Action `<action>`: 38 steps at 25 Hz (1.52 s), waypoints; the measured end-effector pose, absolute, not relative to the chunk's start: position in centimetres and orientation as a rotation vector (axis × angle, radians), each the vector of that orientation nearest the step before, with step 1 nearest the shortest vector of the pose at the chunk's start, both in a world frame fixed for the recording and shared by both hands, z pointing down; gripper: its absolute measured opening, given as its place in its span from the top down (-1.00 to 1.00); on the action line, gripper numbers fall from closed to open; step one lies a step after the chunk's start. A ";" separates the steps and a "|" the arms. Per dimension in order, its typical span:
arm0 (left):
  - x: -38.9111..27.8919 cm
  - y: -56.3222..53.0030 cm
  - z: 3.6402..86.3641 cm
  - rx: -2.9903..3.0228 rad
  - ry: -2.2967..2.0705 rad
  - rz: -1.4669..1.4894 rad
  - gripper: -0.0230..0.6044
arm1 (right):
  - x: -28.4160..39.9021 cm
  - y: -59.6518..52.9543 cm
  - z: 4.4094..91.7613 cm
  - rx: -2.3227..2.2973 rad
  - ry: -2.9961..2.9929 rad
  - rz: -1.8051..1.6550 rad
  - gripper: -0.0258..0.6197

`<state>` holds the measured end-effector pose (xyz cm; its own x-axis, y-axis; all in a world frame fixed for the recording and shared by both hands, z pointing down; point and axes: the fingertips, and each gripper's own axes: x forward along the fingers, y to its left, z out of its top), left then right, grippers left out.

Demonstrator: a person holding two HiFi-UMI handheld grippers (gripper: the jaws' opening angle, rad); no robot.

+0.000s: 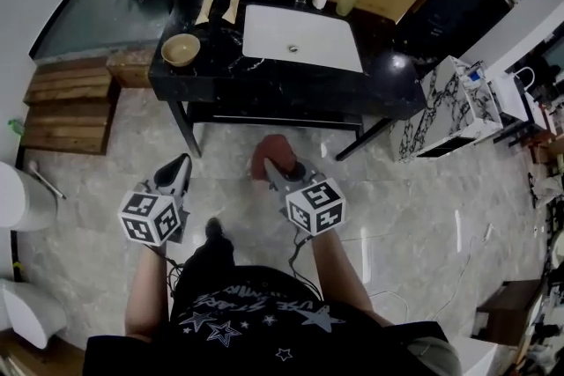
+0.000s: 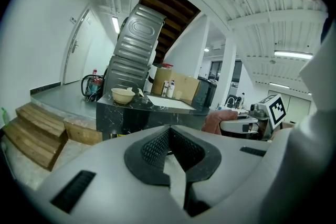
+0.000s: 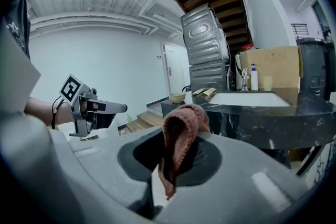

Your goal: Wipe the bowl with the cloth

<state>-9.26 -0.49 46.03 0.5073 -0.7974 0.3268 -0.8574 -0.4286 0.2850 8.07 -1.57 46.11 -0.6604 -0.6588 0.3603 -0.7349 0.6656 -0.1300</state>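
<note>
status: early, approach step by my read. Only the cloth (image 1: 275,156) pickup is done.

- right tool (image 1: 267,170) is clamped on the cloth. The right gripper view shows reddish-brown knit pinched between the jaws, with a fold standing up above them and a tail hanging below.
- left tool (image 1: 182,165) is closed, jaws together, nothing between them.
- bowl (image 1: 181,49) sits upright on the desk (image 1: 291,97) near its left end, at 9 o'clock from the white sink (image 1: 300,38).
- from the tools the bowl is at roughly 11 o'clock in the head view, well apart. Both tools are out over the floor (image 1: 405,207), short of the desk edge.
- neither tool nor the cloth touches the bowl.
- the bowl looks empty, but it's too small in every view to tell whether it's dirty or wet.

left to do, as I judge it:
1. close the gap to the desk.
2. steady the bowl with the left tool. It would have to open for a rim grip, or it could just brace the side.
3. get the cloth into the bowl and rub the inside and the rim.

The wiping itself hasn't started.
</note>
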 end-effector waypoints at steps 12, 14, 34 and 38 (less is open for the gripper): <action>-13.8 -9.3 46.2 2.357 -1.298 0.197 0.90 | 4.0 -8.8 45.4 1.191 -2.542 0.389 0.78; -14.7 -10.4 46.4 2.351 -1.294 0.194 0.90 | 3.4 -9.7 45.4 1.202 -2.532 0.387 0.78; -19.5 -18.1 48.2 2.240 -1.319 0.171 0.90 | -1.4 -16.5 46.7 1.171 -2.552 0.421 0.78; -20.3 -20.2 47.6 2.178 -1.365 0.144 0.90 | -3.3 -19.6 46.5 1.053 -2.613 0.403 0.77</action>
